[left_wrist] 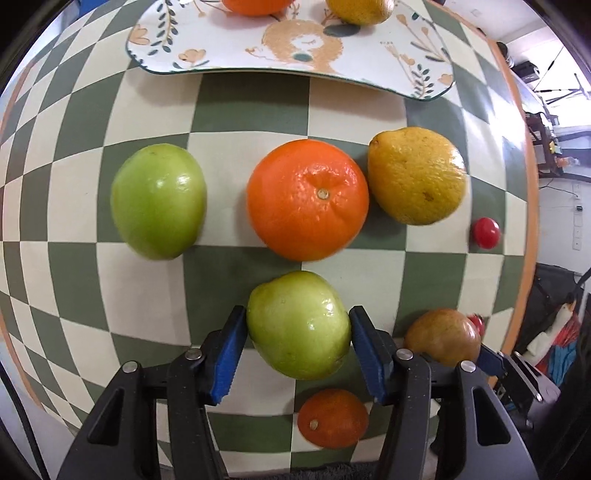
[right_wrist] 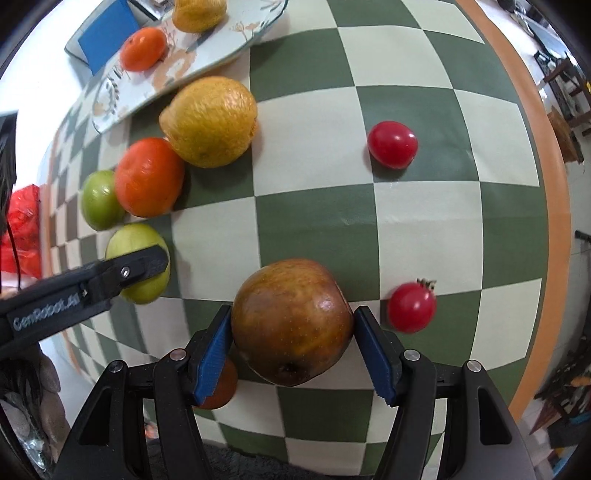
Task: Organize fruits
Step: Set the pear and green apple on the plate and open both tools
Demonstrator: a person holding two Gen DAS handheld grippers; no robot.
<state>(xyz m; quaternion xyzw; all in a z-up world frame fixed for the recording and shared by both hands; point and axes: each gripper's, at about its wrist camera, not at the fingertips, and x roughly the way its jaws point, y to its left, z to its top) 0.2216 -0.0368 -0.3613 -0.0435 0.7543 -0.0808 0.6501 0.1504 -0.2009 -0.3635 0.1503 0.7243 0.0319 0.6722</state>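
My left gripper (left_wrist: 297,317) is shut on a pale green fruit (left_wrist: 299,332), its blue pads pressed to both sides. My right gripper (right_wrist: 293,314) is shut on a brown russet fruit (right_wrist: 291,321), which also shows low right in the left wrist view (left_wrist: 443,336). On the checkered table lie a second green fruit (left_wrist: 159,201), a big orange (left_wrist: 306,199), a lemon (left_wrist: 417,175) and a small orange (left_wrist: 332,417) under my left jaws. Two red cherry tomatoes (right_wrist: 392,144) (right_wrist: 412,307) lie to the right. A flower-patterned plate (left_wrist: 229,48) at the far side holds an orange and a lemon.
The round table's orange rim (right_wrist: 554,221) curves along the right, with room clutter beyond it. A red bag (right_wrist: 22,229) sits off the table's left edge. A blue and white flat item (right_wrist: 103,33) lies behind the plate. Bare cloth spreads between the tomatoes.
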